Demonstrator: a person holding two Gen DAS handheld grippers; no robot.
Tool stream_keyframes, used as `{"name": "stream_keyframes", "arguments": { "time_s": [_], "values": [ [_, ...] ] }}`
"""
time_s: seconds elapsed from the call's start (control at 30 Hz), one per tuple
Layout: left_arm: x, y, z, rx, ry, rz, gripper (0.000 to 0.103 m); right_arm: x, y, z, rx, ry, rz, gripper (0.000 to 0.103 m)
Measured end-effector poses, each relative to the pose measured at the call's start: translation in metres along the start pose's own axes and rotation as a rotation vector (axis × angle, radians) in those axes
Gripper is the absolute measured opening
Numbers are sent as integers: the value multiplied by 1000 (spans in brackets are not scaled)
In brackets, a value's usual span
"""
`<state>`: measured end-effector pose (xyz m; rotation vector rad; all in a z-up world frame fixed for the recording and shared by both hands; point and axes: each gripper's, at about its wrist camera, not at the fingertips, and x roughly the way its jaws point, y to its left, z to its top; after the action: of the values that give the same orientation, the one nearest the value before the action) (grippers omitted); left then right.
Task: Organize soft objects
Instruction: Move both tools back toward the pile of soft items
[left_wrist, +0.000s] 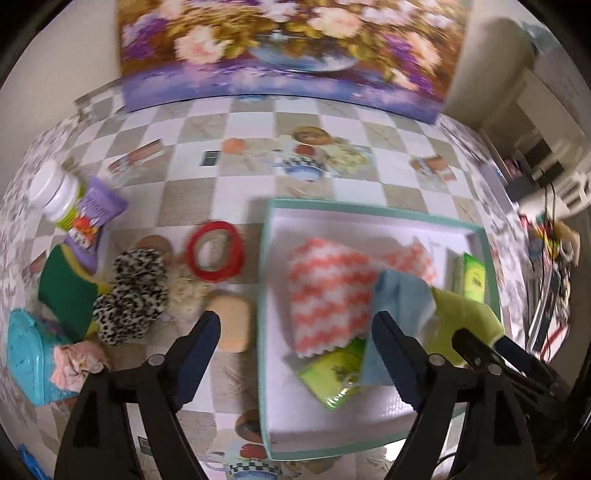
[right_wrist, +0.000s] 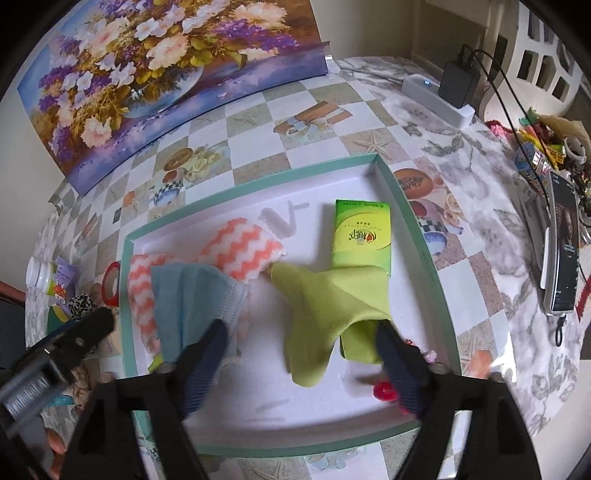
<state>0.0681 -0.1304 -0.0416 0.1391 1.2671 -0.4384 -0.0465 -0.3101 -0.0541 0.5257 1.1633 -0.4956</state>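
A lime-green cloth is seen lying crumpled and folded inside the shallow teal-rimmed box on the table, its upper edge overlapping a green tissue pack. Beside it, a pale blue pleated cloth is draped over an orange-and-white zigzag cloth. The right tongs and the left tongs are both spread wide, with nothing gripped.

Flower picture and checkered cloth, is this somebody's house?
Probably yes, a home table: the flower picture leans against the wall, a patterned tablecloth covers the table, and a phone lies nearby.
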Motion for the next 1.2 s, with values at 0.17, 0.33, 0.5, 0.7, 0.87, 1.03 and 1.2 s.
{"name": "stream_keyframes", "arguments": {
  "time_s": [0.17, 0.33, 0.5, 0.7, 0.87, 1.03, 1.2],
  "values": [
    [0, 22, 2, -72, 7, 26, 85, -1, 1, 0, 11, -8, 20, 103],
    [1, 38, 2, -121, 19, 27, 85, -5, 11, -1, -18, -28, 47, 103],
    [-4, 49, 2, -147, 10, 26, 85, -12, 22, -1, -66, -62, 36, 103],
    [-14, 62, 5, -152, -12, 61, 85, -20, 30, -1, -105, -90, 34, 103],
    [-23, 77, 6, -151, -26, 86, 85, -27, 43, -4, -151, -108, 45, 103],
    [-32, 87, 7, -145, -46, 120, 85, -29, 67, -12, -222, -98, 31, 103],
    [-40, 98, 6, -149, -56, 112, 85, -28, 89, -23, -283, -91, 30, 103]
  ]
}}
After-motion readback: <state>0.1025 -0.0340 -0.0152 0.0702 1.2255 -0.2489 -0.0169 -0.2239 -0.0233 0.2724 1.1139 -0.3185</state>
